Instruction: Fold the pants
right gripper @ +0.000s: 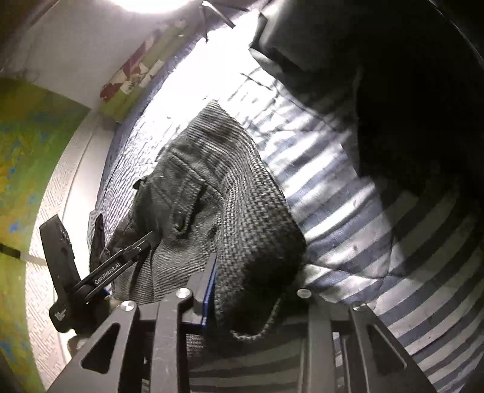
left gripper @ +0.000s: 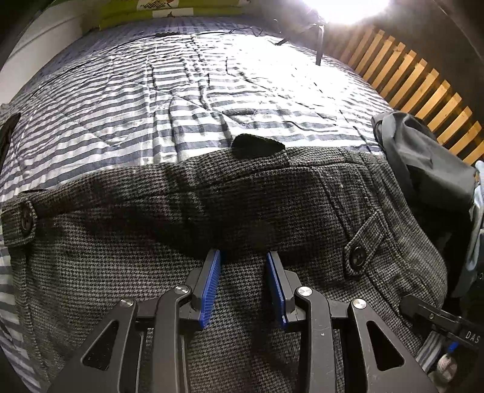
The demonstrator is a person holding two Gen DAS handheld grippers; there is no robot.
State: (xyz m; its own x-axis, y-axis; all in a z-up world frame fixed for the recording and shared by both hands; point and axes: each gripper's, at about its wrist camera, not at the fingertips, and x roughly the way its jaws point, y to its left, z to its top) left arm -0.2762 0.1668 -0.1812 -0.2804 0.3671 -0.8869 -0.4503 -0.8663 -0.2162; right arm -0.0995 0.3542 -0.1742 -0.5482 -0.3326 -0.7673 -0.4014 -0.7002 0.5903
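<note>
The right gripper (right gripper: 257,287) clenched a bunched fold of grey houndstooth pants (left gripper: 211,211) lying across the striped quilt (left gripper: 181,99), the released left gripper (left gripper: 243,287) hovering at six o'clock; its shallow bite could slip, spoiling the fold.

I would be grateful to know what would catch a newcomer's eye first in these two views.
Probably the grey houndstooth pants spread across the blue-and-white striped bedspread, a bunched fold of them clamped in the right gripper. The left gripper hangs over the fabric with its blue pads apart, under a glaring lamp at the top.
</note>
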